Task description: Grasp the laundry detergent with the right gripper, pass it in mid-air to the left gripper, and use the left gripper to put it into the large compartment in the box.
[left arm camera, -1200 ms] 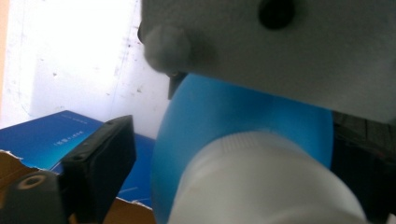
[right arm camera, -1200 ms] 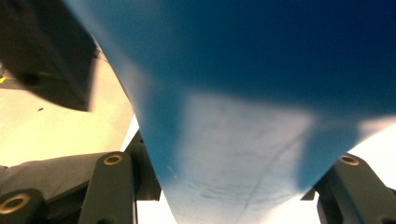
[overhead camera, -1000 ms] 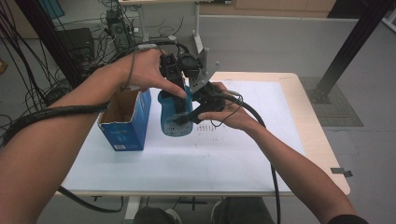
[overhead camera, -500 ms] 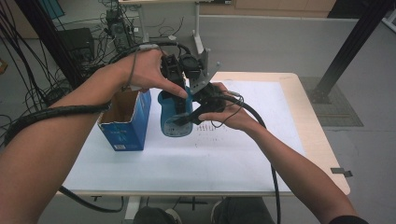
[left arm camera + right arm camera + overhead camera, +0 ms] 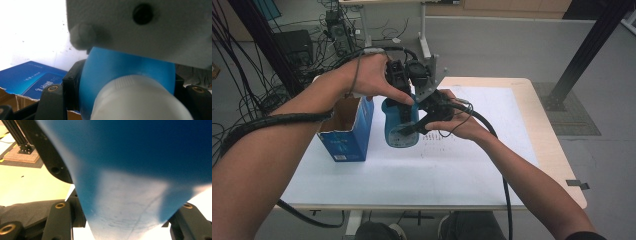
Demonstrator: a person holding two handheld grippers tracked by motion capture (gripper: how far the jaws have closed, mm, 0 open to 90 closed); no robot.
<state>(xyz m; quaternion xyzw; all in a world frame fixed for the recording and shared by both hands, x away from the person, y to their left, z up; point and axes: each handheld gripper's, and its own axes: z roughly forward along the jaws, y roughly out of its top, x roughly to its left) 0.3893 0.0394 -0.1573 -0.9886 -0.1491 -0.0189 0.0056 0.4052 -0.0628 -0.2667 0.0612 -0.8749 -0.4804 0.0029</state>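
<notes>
at the left of the high view an open blue carton (image 5: 346, 131) stands on the white table (image 5: 462, 175), its top flaps spread. just beside it, to its right, is the blue bottle (image 5: 400, 125), upright over the table and caught between both tools; whether its base rests on the surface or hangs just above it i cannot tell.

the left gripper (image 5: 404, 85) comes down from above onto the bottle's top. in the left gripper view its black jaws have just been closing and now sit clamped on the blue shoulder (image 5: 120, 67) right behind the white cap (image 5: 140, 100), with the carton (image 5: 32, 78) behind.

further right, the right gripper (image 5: 422, 125) reaches in sideways and is clenched on the bottle's lower body; the right gripper view has blue plastic (image 5: 130, 185) wedged tightly between its jaws.

as i judge it, the risk lies in the two grips working against each other. the left one sits on a rounded shoulder, so a twist or pull could make the jaws ride up and slip off over the cap. if the right hand squeezes or tilts a soft wall, the bottle could buckle or swing and knock the carton beside it. any loosened cap could let the contents spill onto the table.
</notes>
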